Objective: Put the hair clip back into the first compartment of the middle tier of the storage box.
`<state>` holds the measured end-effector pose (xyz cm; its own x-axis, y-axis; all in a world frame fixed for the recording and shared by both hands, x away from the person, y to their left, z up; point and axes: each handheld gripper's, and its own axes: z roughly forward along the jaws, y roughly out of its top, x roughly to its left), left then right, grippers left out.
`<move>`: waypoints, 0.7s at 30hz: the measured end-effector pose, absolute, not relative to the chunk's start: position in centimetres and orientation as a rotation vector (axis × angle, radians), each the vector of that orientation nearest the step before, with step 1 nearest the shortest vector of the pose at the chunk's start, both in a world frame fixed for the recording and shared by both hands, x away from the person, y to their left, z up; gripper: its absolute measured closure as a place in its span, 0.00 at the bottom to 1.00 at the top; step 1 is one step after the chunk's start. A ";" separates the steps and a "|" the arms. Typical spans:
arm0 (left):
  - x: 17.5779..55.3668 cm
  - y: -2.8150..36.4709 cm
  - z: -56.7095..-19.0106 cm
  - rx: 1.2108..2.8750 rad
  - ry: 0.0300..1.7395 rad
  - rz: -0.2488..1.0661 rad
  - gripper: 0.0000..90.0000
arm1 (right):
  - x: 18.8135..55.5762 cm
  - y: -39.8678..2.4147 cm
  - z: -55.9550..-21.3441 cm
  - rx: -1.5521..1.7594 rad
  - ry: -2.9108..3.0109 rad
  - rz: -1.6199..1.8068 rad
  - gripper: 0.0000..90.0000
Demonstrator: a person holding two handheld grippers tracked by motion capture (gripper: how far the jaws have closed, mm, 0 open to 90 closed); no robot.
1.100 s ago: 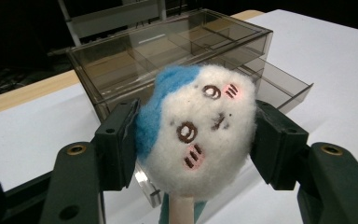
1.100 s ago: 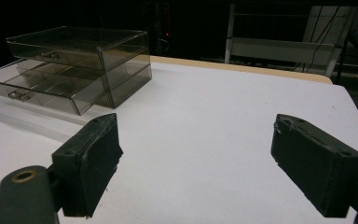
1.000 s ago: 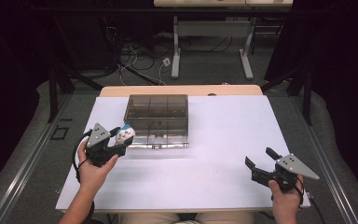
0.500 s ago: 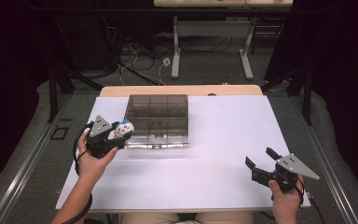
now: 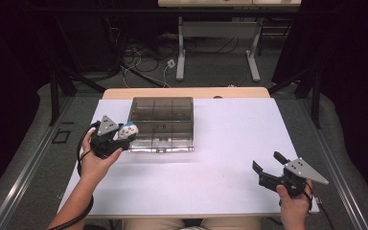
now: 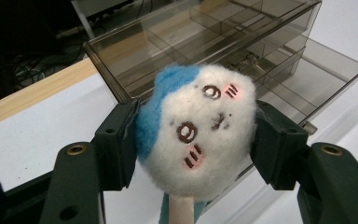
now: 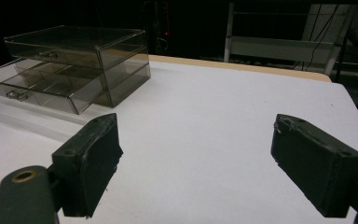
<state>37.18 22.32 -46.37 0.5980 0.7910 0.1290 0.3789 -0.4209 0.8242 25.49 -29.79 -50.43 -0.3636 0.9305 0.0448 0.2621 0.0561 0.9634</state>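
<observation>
Hovering at the desk's point(image 5: 211, 191) near right corner, the right gripper point(image 5: 268, 167) is spread and holds nothing. Farther left, the left gripper point(image 5: 120, 136) pinches a plush toy point(image 6: 198, 130) just beside the drawer box point(image 5: 162, 123), whose lower drawer stands open.

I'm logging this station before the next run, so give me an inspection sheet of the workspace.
Surface: white table top, bare in front.
Job's things: round white-and-blue plush toy with a stitched face; smoky transparent plastic drawer box, lower drawer pulled out.
Clutter: nothing seen.
Grippers: left gripper shut on the plush toy beside the box; right gripper open, holding nothing, at the near right edge.
Cables: black cable looping from the left gripper; loose cords on the floor behind.
Surroundings: dark room, white desk frame beyond.
</observation>
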 end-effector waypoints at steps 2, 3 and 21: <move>37.3 22.3 -46.3 2.049 0.923 0.671 0.43 | 25.5 -29.8 -50.4 1.206 1.698 1.338 0.16; 37.4 22.3 -46.3 2.054 0.926 0.664 0.43 | 25.5 -29.8 -50.4 1.206 1.698 1.339 0.16; 38.4 21.7 -46.4 2.168 0.908 0.679 0.43 | 25.5 -29.8 -50.5 1.208 1.695 1.344 0.16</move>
